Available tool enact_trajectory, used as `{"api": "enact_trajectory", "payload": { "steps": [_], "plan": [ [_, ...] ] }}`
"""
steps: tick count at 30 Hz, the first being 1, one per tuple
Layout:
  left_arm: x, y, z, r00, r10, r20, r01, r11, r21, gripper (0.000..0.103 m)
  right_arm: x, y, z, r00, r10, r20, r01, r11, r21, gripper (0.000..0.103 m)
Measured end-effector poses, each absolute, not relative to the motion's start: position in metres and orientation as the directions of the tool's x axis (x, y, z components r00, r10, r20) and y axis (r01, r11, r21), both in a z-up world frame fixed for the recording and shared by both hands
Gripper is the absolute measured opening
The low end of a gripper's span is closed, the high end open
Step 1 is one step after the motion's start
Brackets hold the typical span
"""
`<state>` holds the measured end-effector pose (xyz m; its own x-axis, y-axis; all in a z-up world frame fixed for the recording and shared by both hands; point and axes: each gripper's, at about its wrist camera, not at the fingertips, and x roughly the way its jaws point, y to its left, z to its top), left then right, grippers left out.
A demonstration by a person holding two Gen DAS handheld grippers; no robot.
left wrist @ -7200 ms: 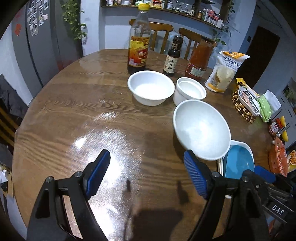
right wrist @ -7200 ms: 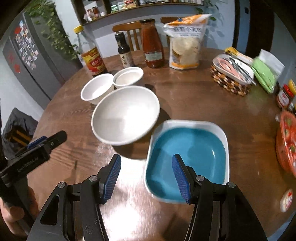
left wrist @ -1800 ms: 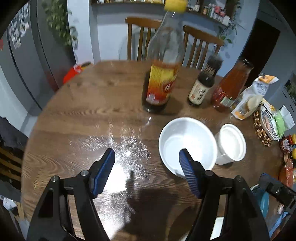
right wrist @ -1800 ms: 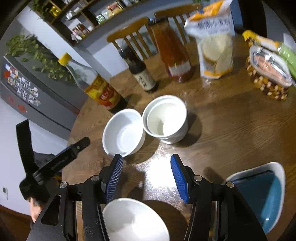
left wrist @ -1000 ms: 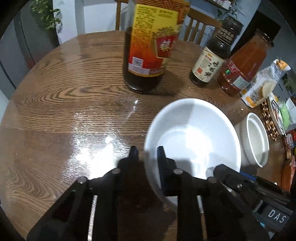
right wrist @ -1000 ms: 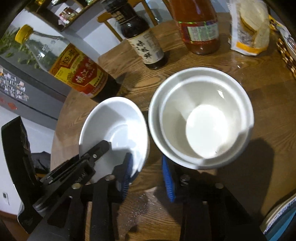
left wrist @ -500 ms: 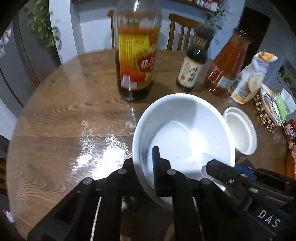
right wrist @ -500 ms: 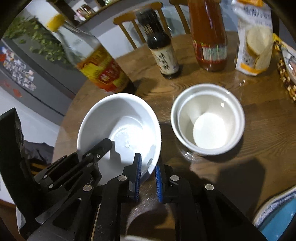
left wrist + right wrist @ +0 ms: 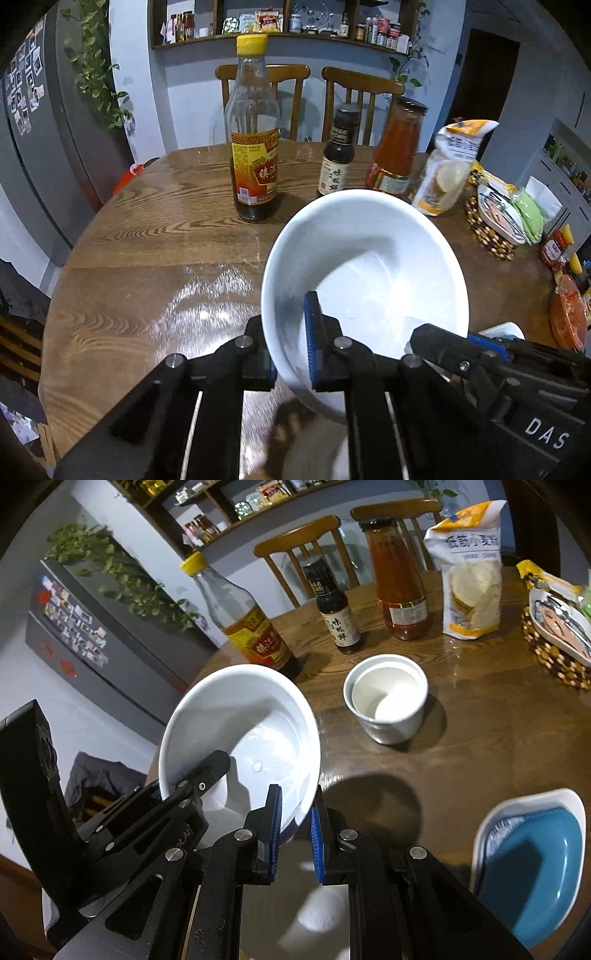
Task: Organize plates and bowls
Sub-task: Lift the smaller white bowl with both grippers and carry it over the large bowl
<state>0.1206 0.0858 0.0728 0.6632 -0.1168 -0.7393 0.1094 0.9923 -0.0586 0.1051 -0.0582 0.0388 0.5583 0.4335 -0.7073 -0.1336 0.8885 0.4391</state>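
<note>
Both grippers are shut on the rim of one white bowl (image 9: 369, 266) and hold it tilted above the round wooden table (image 9: 155, 236). My left gripper (image 9: 291, 339) pinches its near left rim. My right gripper (image 9: 295, 830) pinches its near right rim; the bowl also shows in the right wrist view (image 9: 240, 731). A small white cup-shaped bowl (image 9: 388, 698) stands on the table to the right. A blue square plate with a white rim (image 9: 532, 864) lies at the near right. A blurred white shape (image 9: 317, 919), perhaps the larger bowl, shows below the grippers.
A vinegar bottle with a yellow cap (image 9: 253, 147), a dark sauce bottle (image 9: 338, 162), a red sauce jar (image 9: 397, 151) and a snack bag (image 9: 450, 166) stand at the table's back. A beaded basket with packets (image 9: 554, 638) sits at the right. Two chairs stand behind.
Both grippers have lifted the white bowl higher off the table and drawn it back toward me. The small cup-shaped bowl has stayed in place.
</note>
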Motion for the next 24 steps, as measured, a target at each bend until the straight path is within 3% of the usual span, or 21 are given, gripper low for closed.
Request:
{"api": "enact_trajectory", "payload": {
  "steps": [24],
  "plan": [
    [0.024, 0.049, 0.066, 0.674, -0.04, -0.738, 0.059, 0.998, 0.0, 0.013, 0.022, -0.083, 0.024, 0.494, 0.476, -0.728, -0.198, 0.877, 0.438, 0.016]
  ]
}}
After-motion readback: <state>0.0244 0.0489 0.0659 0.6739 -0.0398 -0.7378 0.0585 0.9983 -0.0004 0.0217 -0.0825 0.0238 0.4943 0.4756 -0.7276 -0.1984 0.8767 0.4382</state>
